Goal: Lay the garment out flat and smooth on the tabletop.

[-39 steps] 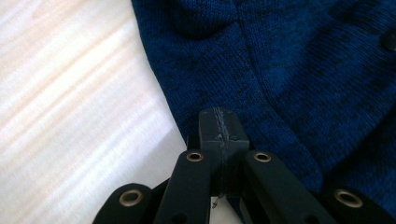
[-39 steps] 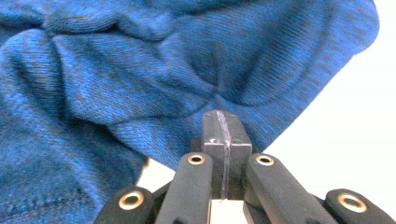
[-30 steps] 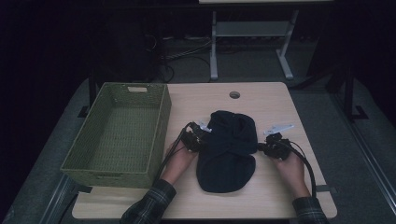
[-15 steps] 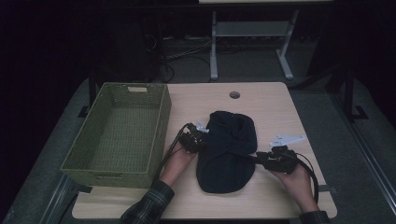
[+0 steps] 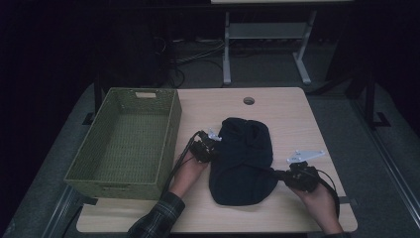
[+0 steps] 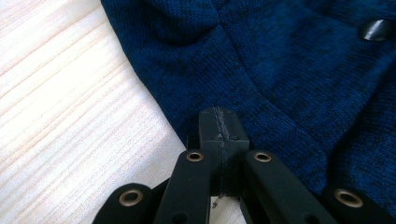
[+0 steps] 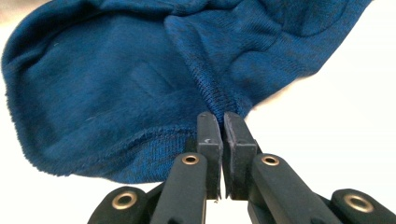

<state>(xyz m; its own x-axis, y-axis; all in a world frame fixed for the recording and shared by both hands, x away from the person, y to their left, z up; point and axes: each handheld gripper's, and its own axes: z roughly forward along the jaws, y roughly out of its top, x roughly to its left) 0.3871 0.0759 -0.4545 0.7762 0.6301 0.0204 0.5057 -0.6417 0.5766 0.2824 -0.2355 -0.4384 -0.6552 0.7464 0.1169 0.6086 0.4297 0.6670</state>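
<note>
Green woven basket [image 5: 124, 141] at table's [image 5: 297, 114] left: nothing in it. Dark blue knit garment [image 5: 242, 158] lies bunched mid-table, betw. my two tongs. High view gives layout; my gripper views add a dark button [image 6: 376, 30] and ribbed hem. Left tongs [image 5: 205, 148] closed at garment's left edge. Right tongs [image 7: 222, 126], jaws just closing, pinch hem at its near-right edge.

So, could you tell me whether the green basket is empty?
Empty: the green basket shows bare woven floor; the blue garment lies beside it.
</note>
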